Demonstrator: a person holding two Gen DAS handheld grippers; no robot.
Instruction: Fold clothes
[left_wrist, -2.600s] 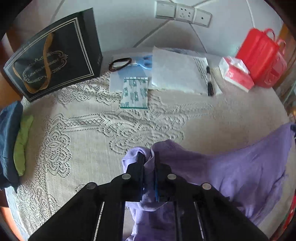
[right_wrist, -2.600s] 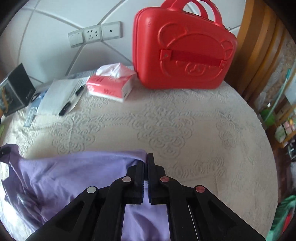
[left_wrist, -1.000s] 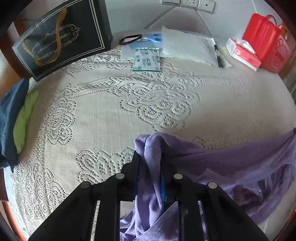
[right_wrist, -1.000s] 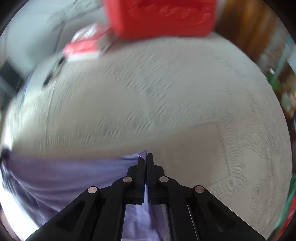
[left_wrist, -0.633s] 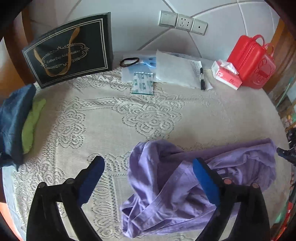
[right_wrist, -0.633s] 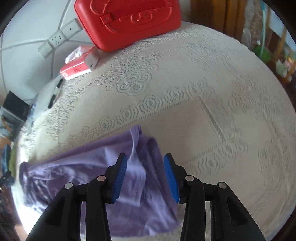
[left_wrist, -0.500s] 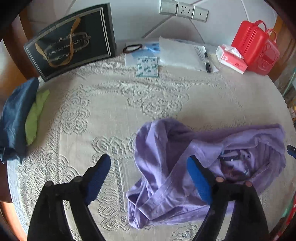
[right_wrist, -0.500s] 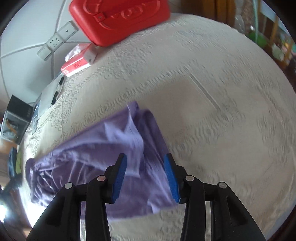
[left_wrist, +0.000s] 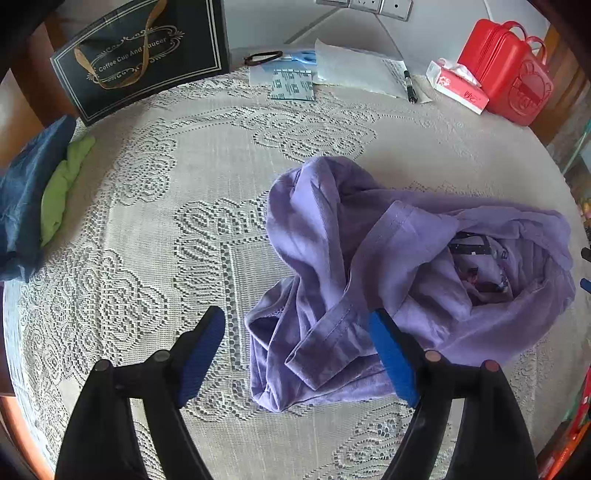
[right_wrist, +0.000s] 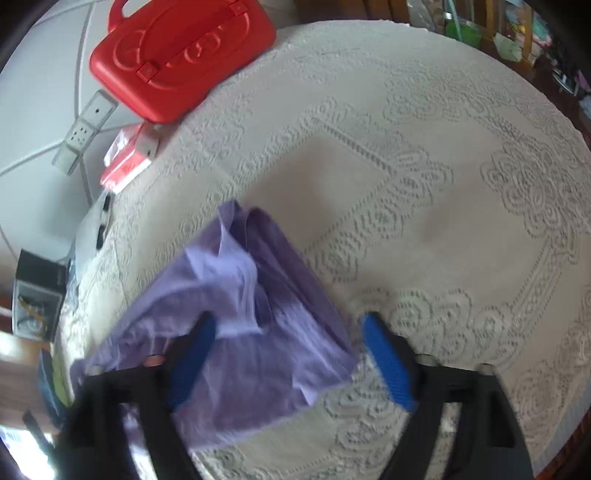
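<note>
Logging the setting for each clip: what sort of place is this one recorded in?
Most likely a home, at a round table under a lace tablecloth. Household odds and ends line the wall side: a red carry case, a tissue pack and a dark gift bag. A crumpled purple garment lies on the cloth.

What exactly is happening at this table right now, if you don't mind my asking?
A person is folding clothes with a handheld claw in each hand. At this moment both the left claw and the right claw are open and empty above a purple shirt, which lies crumpled on the lace tablecloth. No neat fold has been made. A red case and tissue box sit at the far edge.
</note>
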